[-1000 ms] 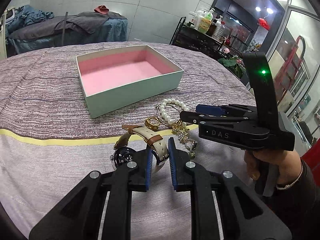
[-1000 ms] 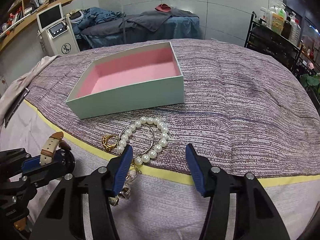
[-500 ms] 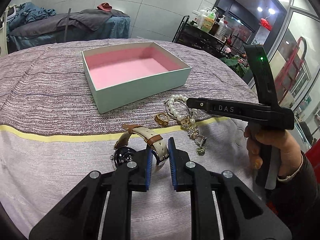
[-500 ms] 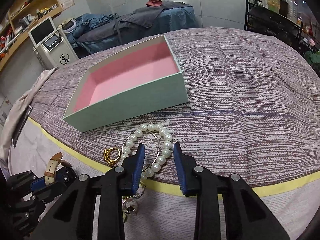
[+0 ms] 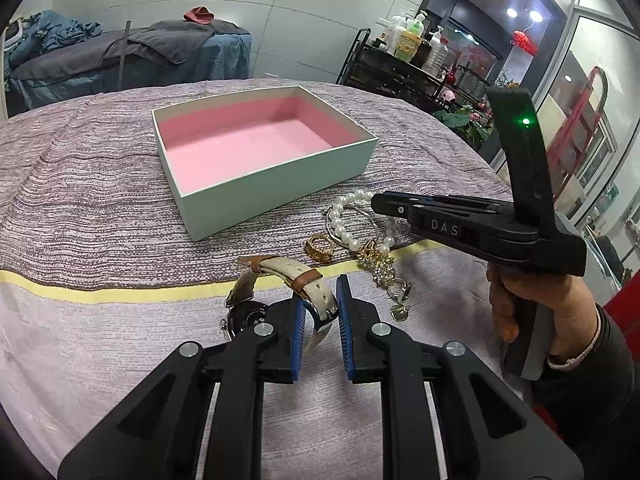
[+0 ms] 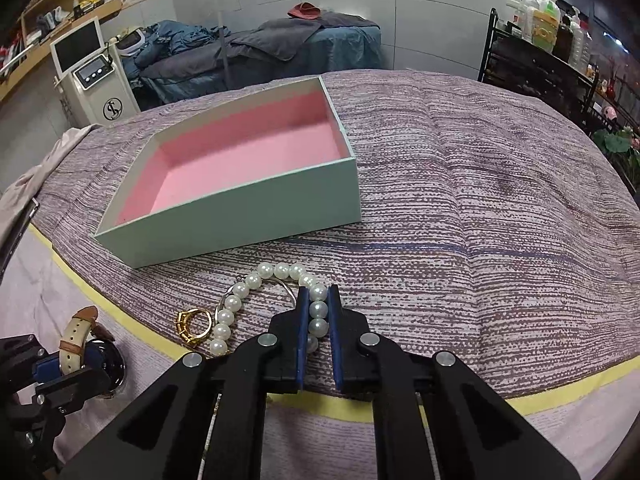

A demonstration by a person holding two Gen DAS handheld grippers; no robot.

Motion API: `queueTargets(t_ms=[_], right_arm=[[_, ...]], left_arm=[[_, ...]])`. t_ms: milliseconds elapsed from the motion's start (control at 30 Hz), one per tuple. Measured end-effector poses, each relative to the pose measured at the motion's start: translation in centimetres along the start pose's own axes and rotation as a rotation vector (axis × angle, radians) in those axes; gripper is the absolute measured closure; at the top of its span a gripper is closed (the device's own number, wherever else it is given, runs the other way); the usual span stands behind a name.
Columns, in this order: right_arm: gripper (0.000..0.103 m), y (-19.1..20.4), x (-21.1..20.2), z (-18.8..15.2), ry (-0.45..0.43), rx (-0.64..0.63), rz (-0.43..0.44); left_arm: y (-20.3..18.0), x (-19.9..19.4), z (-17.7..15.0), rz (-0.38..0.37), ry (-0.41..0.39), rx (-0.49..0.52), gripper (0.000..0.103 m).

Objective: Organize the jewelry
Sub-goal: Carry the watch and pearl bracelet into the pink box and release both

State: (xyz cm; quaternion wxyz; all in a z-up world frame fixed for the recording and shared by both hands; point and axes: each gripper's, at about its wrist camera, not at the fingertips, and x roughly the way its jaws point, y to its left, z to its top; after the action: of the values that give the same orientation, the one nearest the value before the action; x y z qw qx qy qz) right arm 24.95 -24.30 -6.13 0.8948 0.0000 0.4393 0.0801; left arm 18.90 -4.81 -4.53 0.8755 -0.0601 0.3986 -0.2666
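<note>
The pearl bracelet (image 6: 280,300) is pinched by the right gripper (image 6: 318,312) on the cloth (image 6: 480,220), just before the box (image 6: 248,212). The watch (image 5: 288,284) strap is clamped in the left gripper (image 5: 320,312). The thin bangle (image 6: 288,292) threaded under the pearls may be dragged along if lifted, or beads squeezed out.

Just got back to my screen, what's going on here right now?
Jewelry is being sorted on a bed. The left tongs grip a watch by its strap; the right tongs are closed around a pearl bracelet. A gold ring lies beside it, and the pink-lined box holds nothing yet.
</note>
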Motion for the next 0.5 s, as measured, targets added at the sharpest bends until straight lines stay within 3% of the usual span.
queueTargets(t_ms=[300, 500], right_arm=[[0.094, 2.3, -5.4, 1.1, -0.129, -0.134, 0.145], [0.094, 2.7, -7.4, 2.9, -0.168, -0.130, 0.237]], left_arm=[[0.2, -2.1, 2.3, -0.020, -0.040, 0.018, 0.087], [-0.3, -3.1, 4.7, -0.014, -0.073, 0.068, 0.087]])
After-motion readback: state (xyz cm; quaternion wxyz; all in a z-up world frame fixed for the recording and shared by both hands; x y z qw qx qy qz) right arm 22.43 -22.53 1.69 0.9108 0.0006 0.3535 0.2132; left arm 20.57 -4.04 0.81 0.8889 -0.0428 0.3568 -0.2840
